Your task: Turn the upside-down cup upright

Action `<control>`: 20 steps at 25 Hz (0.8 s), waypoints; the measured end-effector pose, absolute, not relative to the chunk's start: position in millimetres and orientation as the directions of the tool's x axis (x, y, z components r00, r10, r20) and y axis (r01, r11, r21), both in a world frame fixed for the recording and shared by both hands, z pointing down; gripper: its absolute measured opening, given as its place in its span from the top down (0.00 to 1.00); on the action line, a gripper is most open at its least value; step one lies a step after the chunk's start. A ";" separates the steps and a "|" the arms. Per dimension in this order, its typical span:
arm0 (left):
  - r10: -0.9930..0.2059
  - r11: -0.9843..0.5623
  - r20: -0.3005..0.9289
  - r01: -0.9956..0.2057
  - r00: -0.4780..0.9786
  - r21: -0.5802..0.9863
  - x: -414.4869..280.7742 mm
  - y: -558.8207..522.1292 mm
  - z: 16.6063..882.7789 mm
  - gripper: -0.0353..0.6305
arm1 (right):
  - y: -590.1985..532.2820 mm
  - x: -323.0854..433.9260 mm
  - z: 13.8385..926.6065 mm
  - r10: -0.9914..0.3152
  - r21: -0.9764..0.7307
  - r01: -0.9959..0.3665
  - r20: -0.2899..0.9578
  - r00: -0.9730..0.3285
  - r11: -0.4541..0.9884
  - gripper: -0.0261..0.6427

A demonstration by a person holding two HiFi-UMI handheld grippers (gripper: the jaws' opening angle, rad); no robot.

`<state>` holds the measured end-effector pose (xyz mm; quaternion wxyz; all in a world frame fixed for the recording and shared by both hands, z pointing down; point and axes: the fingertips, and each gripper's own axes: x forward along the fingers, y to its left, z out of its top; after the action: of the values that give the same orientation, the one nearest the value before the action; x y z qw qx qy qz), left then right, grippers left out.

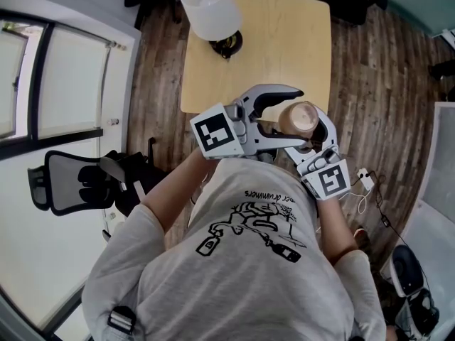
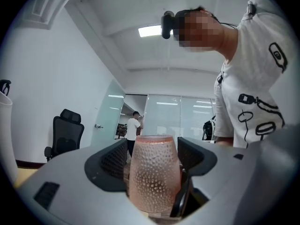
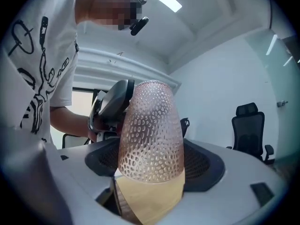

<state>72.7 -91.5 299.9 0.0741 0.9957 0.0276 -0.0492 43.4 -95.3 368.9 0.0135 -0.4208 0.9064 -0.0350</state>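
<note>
Wood table (image 1: pixel 298 41) with a white-shade lamp (image 1: pixel 210 9) at its far end, and a person in a grey T-shirt (image 1: pixel 249 261) at the near edge. Both grippers meet in front of the chest above that edge: left gripper (image 2: pixel 152 158) has its jaws wide on either side of the pink dimpled cup (image 1: pixel 298 119) without clamping it, and right gripper (image 3: pixel 151 161) is clamped on the cup's belly. The cup is off the table, one round end facing the head camera.

A white-shaded lamp (image 1: pixel 206 7) stands on the wooden table (image 1: pixel 284 48), a black office chair (image 1: pixel 71 181) nearby.
</note>
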 end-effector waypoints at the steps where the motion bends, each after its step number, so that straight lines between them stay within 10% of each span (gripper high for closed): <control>1: 0.049 -0.989 -0.093 0.062 0.994 0.138 74.3 -90.8 301.4 0.45 | -96.4 43.3 369.6 -0.766 -0.081 -0.764 0.002 -0.643 0.640 0.41; 20: -0.001 -0.999 -0.009 0.000 1.000 0.040 92.0 -94.4 367.8 0.50 | -109.7 53.2 442.5 -0.747 0.002 -0.758 0.174 -0.642 0.652 0.41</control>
<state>92.0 -94.4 367.8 0.0201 0.9998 -0.0003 -0.0043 53.2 -109.7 442.5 -0.0799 -0.4154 0.9054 -0.0357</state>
